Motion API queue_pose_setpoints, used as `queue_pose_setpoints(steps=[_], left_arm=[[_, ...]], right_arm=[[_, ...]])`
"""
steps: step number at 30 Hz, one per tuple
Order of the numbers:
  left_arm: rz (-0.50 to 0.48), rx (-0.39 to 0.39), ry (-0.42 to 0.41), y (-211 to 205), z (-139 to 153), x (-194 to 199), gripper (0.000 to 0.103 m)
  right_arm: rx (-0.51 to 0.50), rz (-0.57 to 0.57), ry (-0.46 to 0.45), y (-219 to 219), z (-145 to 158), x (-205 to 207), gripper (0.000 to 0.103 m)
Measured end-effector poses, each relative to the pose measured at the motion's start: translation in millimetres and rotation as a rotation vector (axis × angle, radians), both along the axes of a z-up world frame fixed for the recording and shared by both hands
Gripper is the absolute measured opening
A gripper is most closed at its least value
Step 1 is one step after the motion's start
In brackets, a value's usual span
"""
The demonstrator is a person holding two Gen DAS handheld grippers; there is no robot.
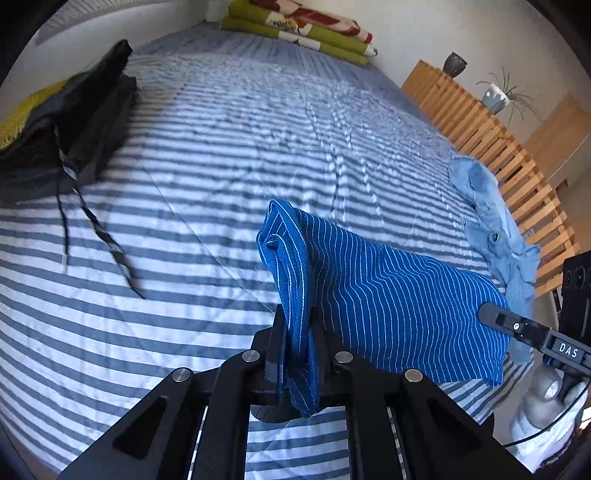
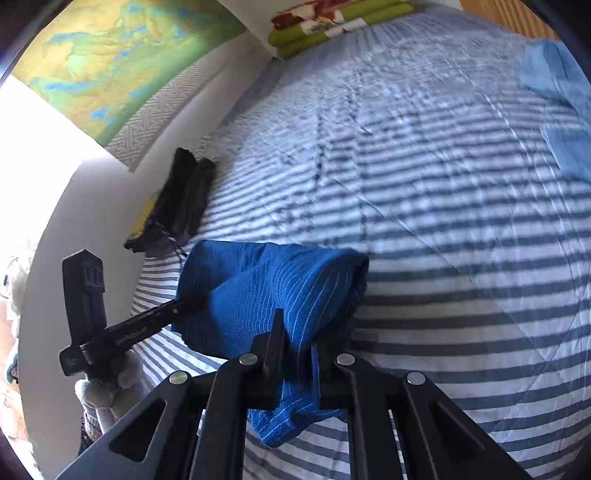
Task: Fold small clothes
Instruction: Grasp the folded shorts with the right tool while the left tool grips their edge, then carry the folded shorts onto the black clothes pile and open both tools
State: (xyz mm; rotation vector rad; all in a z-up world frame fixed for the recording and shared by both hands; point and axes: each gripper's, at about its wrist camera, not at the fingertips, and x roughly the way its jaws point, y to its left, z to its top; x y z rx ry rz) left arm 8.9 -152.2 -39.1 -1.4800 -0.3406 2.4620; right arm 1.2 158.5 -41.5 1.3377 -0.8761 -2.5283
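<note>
Left wrist view: left gripper [image 1: 297, 343] clamped on a bunched edge of the blue pinstriped garment [image 1: 388, 306], cloth pinched between both pads and spilling out below them. Garment hangs stretched to the right, lifted off the striped bed cover [image 1: 221, 147], its far end held by the right gripper [image 1: 491, 315], whose tip touches the cloth. Pile of dark clothes [image 1: 85, 129] at the bed's left edge, a drawstring trailing from it. Light blue garment [image 1: 491, 221] crumpled at the bed's right edge, beside a wooden slatted frame [image 1: 480, 125]. Folded green blanket [image 1: 306, 29] at the far end.

Right wrist view: right gripper [image 2: 299, 347] closed on the other bunched edge of the same garment [image 2: 266, 288]; fabric drapes between the pads and hangs beneath. Left gripper [image 2: 177, 306] meets the cloth at its left side. Dark pile [image 2: 184, 195] against the wall.
</note>
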Motion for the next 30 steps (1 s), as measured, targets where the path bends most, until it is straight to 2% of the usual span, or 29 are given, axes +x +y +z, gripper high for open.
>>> queue_pose_setpoints(steps=[7, 14, 17, 21, 26, 30], left_arm=[[0.064, -0.043, 0.101, -68, 55, 2, 0.009], [0.139, -0.126, 0.194, -150, 121, -18, 0.009], [0.175, -0.143, 0.231, -186, 148, -37, 0.009], [0.216, -0.116, 0.266, -236, 174, -77, 0.009], [0.253, -0.12, 0.301, -288, 184, -122, 0.009], [0.3, -0.06, 0.259, -345, 158, -163, 0.009]], right_arm=[[0.037, 0.092, 0.103, -52, 52, -44, 0.01], [0.079, 0.172, 0.227, -119, 103, -115, 0.01], [0.099, 0.186, 0.265, -142, 120, -148, 0.01], [0.138, 0.189, 0.337, -170, 143, -190, 0.009], [0.153, 0.196, 0.379, -203, 157, -257, 0.01], [0.131, 0.204, 0.364, -235, 141, -314, 0.01]])
